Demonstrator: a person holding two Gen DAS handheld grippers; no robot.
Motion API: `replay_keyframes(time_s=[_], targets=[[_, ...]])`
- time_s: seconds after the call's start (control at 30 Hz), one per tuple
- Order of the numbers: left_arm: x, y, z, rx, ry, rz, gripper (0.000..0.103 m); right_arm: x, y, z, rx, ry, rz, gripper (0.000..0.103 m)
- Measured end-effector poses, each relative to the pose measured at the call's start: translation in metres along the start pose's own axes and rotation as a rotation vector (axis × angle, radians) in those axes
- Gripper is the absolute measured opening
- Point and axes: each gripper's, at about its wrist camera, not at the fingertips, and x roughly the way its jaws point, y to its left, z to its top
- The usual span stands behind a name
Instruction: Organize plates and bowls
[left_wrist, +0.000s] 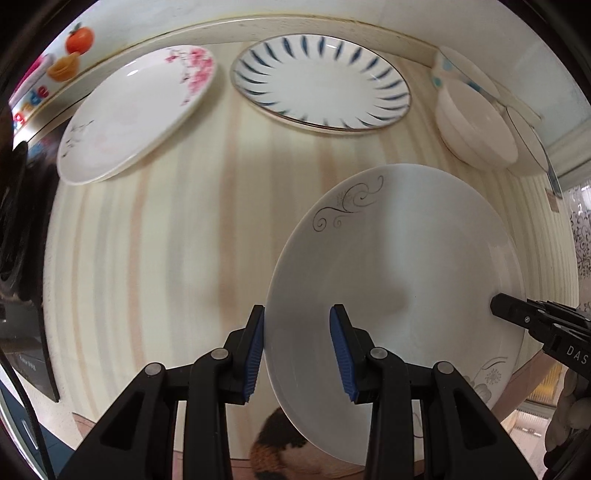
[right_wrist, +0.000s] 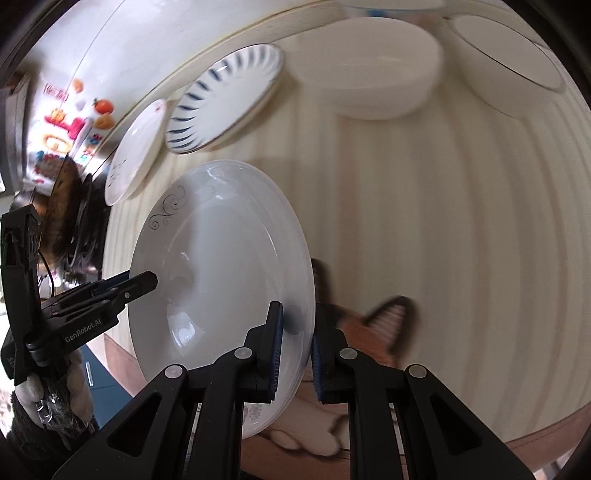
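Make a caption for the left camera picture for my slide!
Both grippers hold a white plate above the table.

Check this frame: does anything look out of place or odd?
Yes: an orange-and-black cat sits under the held swirl plate, beside the table edge. Crockery itself looks intact.

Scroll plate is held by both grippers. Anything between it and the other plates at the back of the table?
Nothing visible. Bare table lies between the scroll plate and both the pink-flower plate and blue-striped plate. Left gripper and right gripper clamp its opposite rims.
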Motion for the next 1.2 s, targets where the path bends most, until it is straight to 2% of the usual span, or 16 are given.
replay_keyframes(time_s=[0.17, 0.43, 0.7, 0.83, 0.93, 1.03, 1.07, 1.1, 1.2], targets=[[0.005, -0.010, 0.000, 0.017, 0.013, 0.005, 0.032, -0.003, -0.023, -0.004, 0.025, -0.006, -0.010, 0.015], [0.011, -0.017, 0.006, 0.032, 0.008, 0.022, 0.032, 0.002, -0.035, -0.008, 0.063, -0.011, -0.001, 0.016], [0.010, -0.024, 0.011, 0.045, 0.024, -0.011, 0.032, 0.007, -0.037, -0.011, 0.084, 0.005, -0.001, 0.018], [-0.023, -0.015, 0.018, 0.053, -0.050, -0.015, 0.032, 0.004, -0.040, -0.006, 0.146, 0.050, 0.012, 0.018], [-0.060, 0.004, 0.029, 0.023, -0.131, 0.000, 0.033, -0.021, -0.041, -0.001, 0.161, 0.015, 0.001, 0.018], [-0.084, 0.030, 0.041, -0.031, -0.187, 0.021, 0.033, -0.052, -0.018, 0.011, 0.098, -0.041, -0.045, 0.019], [-0.089, 0.042, 0.047, -0.055, -0.202, 0.033, 0.033, -0.061, -0.004, 0.018, 0.070, -0.063, -0.042, 0.026], [-0.091, 0.054, 0.053, -0.077, -0.210, 0.052, 0.033, -0.066, 0.013, 0.027, 0.038, -0.082, -0.030, 0.036], [-0.082, 0.091, 0.065, -0.152, -0.200, 0.121, 0.033, -0.065, 0.060, 0.056, -0.047, -0.107, 0.011, 0.051]])
